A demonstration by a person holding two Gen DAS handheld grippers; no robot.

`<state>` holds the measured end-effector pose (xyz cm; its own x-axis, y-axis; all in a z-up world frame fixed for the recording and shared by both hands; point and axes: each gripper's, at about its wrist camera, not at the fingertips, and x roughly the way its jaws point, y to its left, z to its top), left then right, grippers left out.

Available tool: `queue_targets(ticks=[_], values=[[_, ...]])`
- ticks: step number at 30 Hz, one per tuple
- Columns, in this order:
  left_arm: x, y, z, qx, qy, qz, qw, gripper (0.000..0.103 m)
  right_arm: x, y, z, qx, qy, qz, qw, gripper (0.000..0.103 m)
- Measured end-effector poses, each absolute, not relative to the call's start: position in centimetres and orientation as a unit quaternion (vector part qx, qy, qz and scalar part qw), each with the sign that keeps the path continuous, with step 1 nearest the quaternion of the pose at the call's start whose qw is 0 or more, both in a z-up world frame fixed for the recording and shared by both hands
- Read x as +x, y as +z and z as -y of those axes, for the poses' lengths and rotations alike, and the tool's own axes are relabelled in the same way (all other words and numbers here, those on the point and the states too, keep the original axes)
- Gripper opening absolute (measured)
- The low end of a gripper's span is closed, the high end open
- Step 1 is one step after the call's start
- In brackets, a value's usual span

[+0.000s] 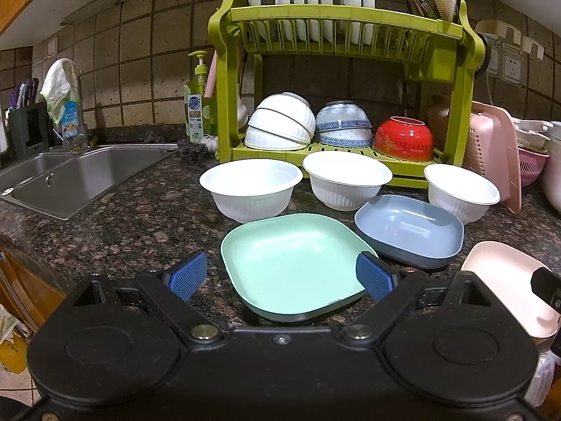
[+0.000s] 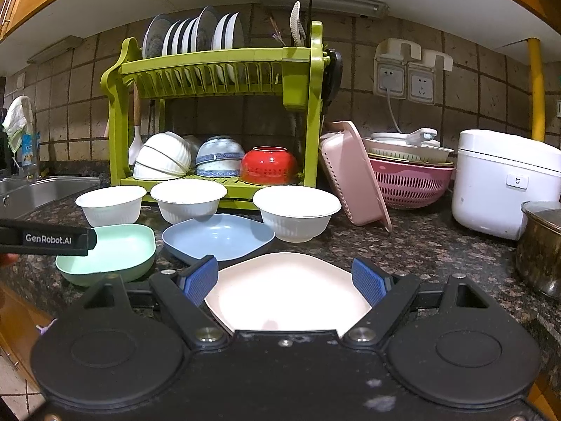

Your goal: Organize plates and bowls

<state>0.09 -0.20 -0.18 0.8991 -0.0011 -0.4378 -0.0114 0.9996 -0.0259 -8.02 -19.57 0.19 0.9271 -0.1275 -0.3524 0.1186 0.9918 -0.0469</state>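
left gripper (image 1: 280, 275): released, jaws wide, empty; hangs low over the counter's near edge
green plate (image 1: 291, 263): flat on counter (image 1: 133, 217), between the left fingers, its right corner just beside the right pad, no contact seen
right gripper (image 2: 284, 280): released, jaws wide, empty
pink plate (image 2: 285, 291): on counter, straight ahead between the right fingers, near edge hidden under the gripper body
blue plate (image 1: 408, 229): 1 o'clock from green plate, near it; 11 o'clock from pink plate
white bowls (image 1: 250, 187): three upright in a row at 12 o'clock behind the plates, in front of rack
rack (image 1: 343, 17): green, two tiers; plates on edge up top, upturned bowls incl. red bowl (image 1: 403, 138) below
sink (image 1: 80, 172): 10 o'clock from left gripper
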Motion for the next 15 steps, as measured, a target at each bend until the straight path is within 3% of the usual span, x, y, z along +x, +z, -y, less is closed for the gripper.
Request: queue_targets(ticks=[15], values=[[0.11,-0.27,0.13,-0.012,0.002,-0.228,0.974,0.092,-7.95,0.19,19.48,-0.016,-0.063,-0.179,0.982,0.088]])
